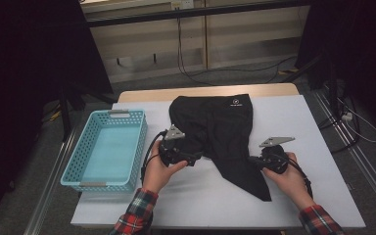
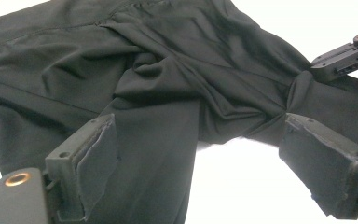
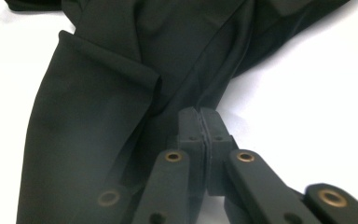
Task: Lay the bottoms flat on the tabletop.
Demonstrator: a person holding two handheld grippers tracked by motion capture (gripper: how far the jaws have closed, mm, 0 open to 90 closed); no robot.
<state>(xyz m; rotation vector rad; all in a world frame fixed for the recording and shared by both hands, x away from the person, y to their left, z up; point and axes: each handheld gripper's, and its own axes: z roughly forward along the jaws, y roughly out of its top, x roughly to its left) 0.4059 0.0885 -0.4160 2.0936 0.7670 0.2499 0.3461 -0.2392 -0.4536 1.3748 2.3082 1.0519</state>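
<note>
We see black shorts [image 1: 215, 132] at the tabletop's [image 1: 303, 122] center. Our right tool [image 3: 203, 122] is clamped on their edge; our left tool [image 2: 198, 154] stands apart over them.

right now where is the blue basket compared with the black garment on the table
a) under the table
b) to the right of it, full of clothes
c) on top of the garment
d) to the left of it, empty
d: in the high view the blue basket sits on the table left of the black garment, with nothing inside it.
</note>
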